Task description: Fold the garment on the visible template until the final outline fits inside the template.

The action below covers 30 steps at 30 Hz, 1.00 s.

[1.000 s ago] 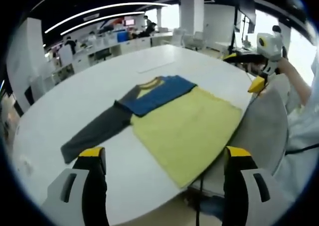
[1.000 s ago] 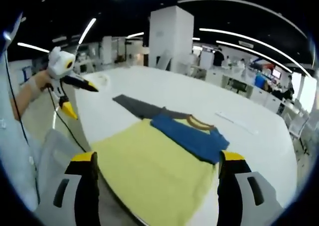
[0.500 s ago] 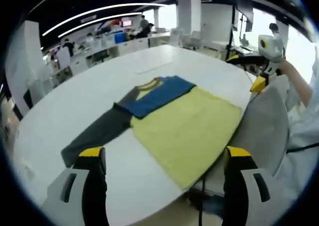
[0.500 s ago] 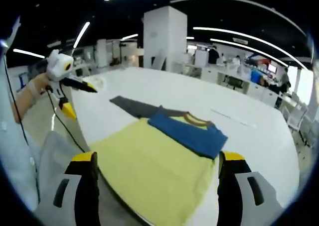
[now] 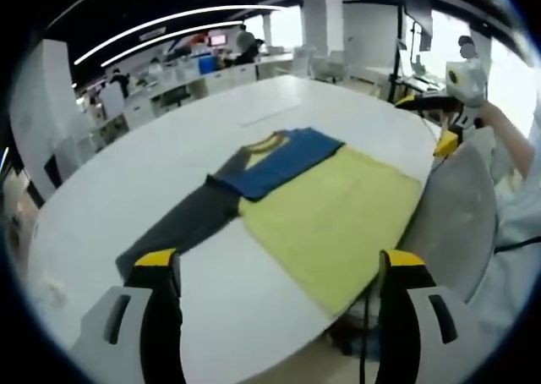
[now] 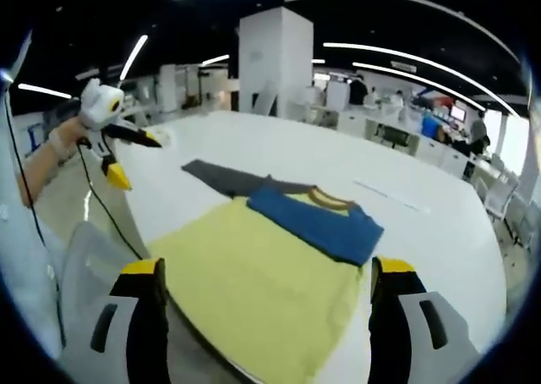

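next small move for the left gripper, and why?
Probably lower the left gripper to the end of the grey sleeve and pinch it, to fold it in over the yellow body. The sleeve lies flat, stretched out past the body on the white table, while the blue sleeve is already folded across. Both grippers are open, above the table, holding nothing.

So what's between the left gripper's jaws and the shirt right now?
In the left gripper view, only bare white table lies between the left gripper and the shirt; its grey sleeve ends just beyond the left jaw.
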Motion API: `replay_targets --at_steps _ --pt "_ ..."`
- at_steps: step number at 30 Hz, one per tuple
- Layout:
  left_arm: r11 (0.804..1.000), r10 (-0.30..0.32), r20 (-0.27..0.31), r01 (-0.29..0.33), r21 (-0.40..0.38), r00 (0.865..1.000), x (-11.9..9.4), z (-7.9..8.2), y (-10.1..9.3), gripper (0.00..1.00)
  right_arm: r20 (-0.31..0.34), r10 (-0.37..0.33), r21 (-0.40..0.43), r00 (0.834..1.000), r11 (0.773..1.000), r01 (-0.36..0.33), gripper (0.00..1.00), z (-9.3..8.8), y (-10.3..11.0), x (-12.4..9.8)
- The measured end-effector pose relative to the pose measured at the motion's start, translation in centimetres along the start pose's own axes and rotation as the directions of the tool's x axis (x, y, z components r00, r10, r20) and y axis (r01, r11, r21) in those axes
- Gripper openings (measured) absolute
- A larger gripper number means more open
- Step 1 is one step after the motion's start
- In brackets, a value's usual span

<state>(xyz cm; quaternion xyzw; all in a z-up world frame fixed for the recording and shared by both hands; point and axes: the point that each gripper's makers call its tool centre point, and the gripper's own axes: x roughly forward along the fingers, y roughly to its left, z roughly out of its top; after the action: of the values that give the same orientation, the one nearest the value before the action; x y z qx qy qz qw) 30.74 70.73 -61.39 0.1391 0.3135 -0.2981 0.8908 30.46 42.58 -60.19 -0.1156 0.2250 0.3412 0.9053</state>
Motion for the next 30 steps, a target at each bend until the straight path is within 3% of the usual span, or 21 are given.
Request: replay_targets --at_steps 8,12,30 --pt "1.000 0.016 -0.022 -0.016 0.011 1.000 -0.4 -0.7 1.8 0.93 -0.020 -0.004 0.008 1.000 1.000 0.004 1.00 -0.6 0.1 0.5" --pt "0.998 0.021 -0.059 -0.017 0.060 0.998 -0.6 -0.9 2.8 0.93 -0.020 -0.001 0.017 1.000 1.000 0.001 1.00 -0.5 0.4 0.7" --pt "0.994 0.051 -0.070 -0.044 0.097 0.996 -1.3 -0.8 8.7 0.92 -0.007 -0.043 0.039 0.999 0.998 0.043 1.00 0.3 0.4 1.7"
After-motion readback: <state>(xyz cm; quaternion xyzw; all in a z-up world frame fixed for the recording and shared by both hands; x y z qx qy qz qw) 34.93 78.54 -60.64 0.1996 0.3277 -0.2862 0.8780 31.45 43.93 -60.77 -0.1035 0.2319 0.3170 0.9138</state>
